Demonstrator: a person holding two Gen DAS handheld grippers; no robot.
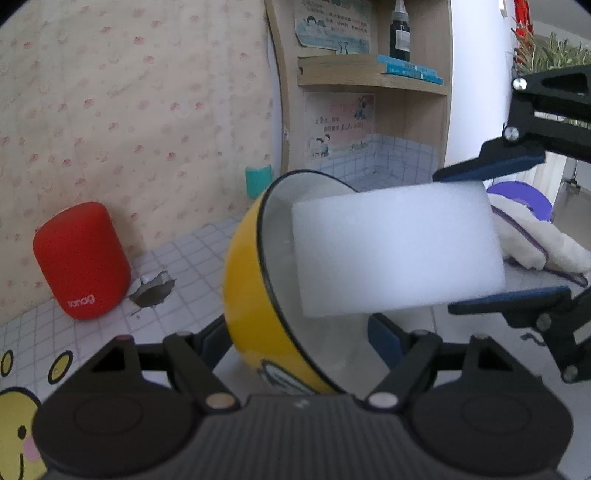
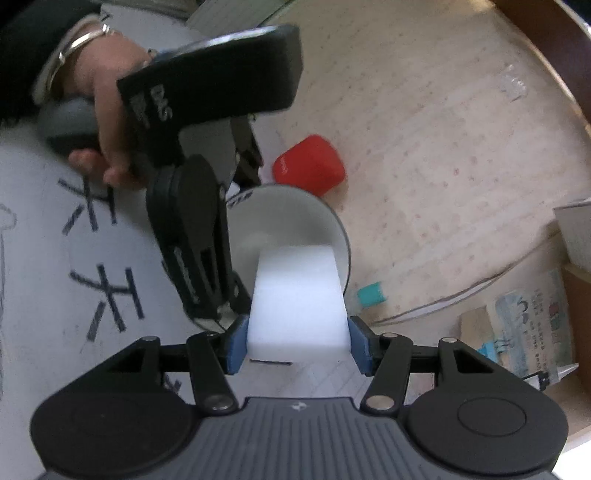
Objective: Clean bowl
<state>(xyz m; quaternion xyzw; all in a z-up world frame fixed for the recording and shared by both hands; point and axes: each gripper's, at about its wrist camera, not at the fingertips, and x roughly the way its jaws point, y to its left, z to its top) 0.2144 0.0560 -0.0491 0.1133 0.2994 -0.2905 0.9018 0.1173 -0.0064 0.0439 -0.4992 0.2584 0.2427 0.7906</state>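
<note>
Above the tiled surface (image 1: 192, 254), items as they are standing now:

Bowl (image 1: 251, 280): yellow outside, white inside, dark rim. It is being held tipped on its side, mouth facing the right, off the surface. The left hand-held gripper (image 1: 306, 332) is clamping it by the rim, one blue pad (image 1: 384, 339) sitting inside the bowl and the other finger running behind the yellow wall.

Sponge (image 1: 399, 251): a white rectangular block. The right hand-held gripper (image 2: 297, 343) is squeezing it between its two blue pads (image 2: 236, 343), and the far end of the block is reaching into the bowl's white interior.

Person's hand (image 2: 107, 110): seen from the right wrist view, wearing a bangle, wrapping around the grey handle of the left tool.

Red speaker (image 1: 83, 260): standing upright on the surface by the patterned wall, left of the bowl and apart from it.

Teal cup (image 1: 258, 181): sitting behind the bowl near the wall.

Cloth (image 1: 539, 240): pale, purple-edged, lying crumpled to the right.

Wooden shelf (image 1: 373, 79): carrying books and a dark bottle (image 1: 399, 33).
</note>
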